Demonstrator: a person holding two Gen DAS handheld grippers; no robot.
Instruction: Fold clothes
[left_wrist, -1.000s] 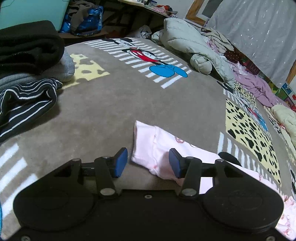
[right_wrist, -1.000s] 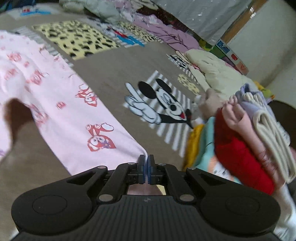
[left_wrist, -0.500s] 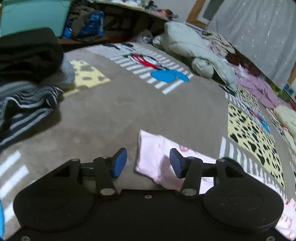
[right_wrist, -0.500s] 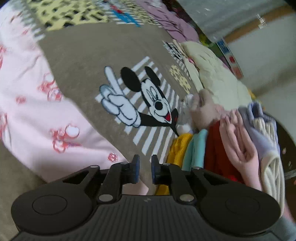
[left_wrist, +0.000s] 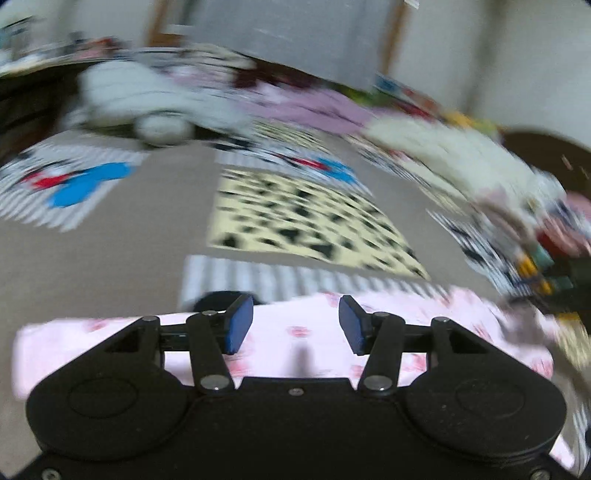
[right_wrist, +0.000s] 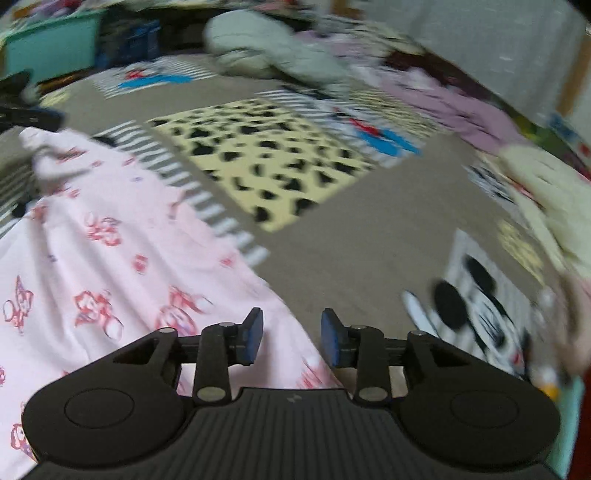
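Both claws are released: the left gripper (left_wrist: 296, 325) hovers over the pink printed garment (left_wrist: 295, 332), the right gripper (right_wrist: 291, 338) at its right edge. Ahead lies the grey cartoon-mouse rug (right_wrist: 351, 236) (yellow spotted patch), beyond it blurred clothes heaps (left_wrist: 155, 103); no legible writing

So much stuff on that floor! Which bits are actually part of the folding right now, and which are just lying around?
Part of the job:
- pale pink garment with red cartoon prints, spread on the rug
- left tool, open above it
- right tool, open at its edge

Just lying about:
- grey cartoon-patterned rug
- grey-green padded jacket
- lilac cloth
- cream fleecy bundle
- teal plastic bin
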